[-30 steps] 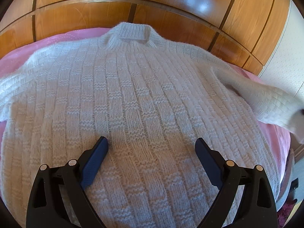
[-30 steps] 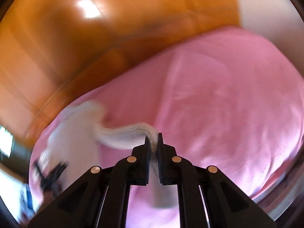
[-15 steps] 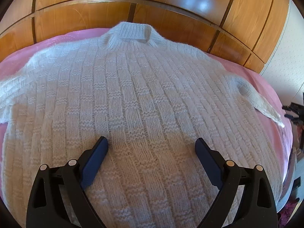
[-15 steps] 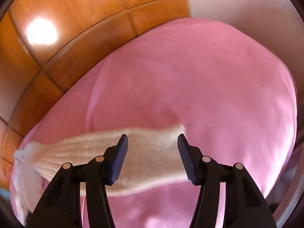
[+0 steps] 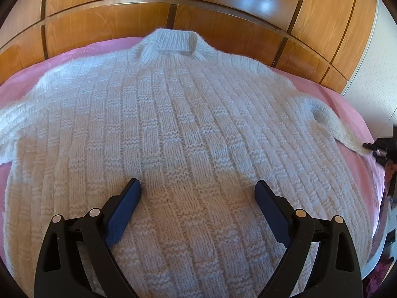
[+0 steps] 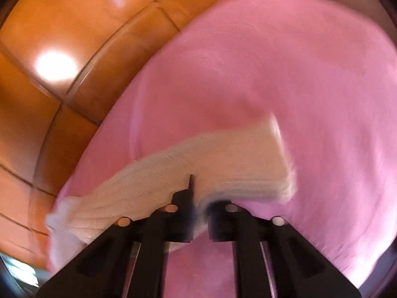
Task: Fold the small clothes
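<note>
My right gripper (image 6: 198, 208), spread over the sleeve (image 6: 223, 164) half a second ago, has pinched it again near the bed's (image 6: 285, 62) right edge, so I judge the sleeve fold is starting, while my left gripper (image 5: 198, 191) stays spread over the sweater (image 5: 186, 124) lying flat.

no readable writing anywhere

nothing here carries a word, a number, a brand mark or a sign that can be read, in either wrist view.
</note>
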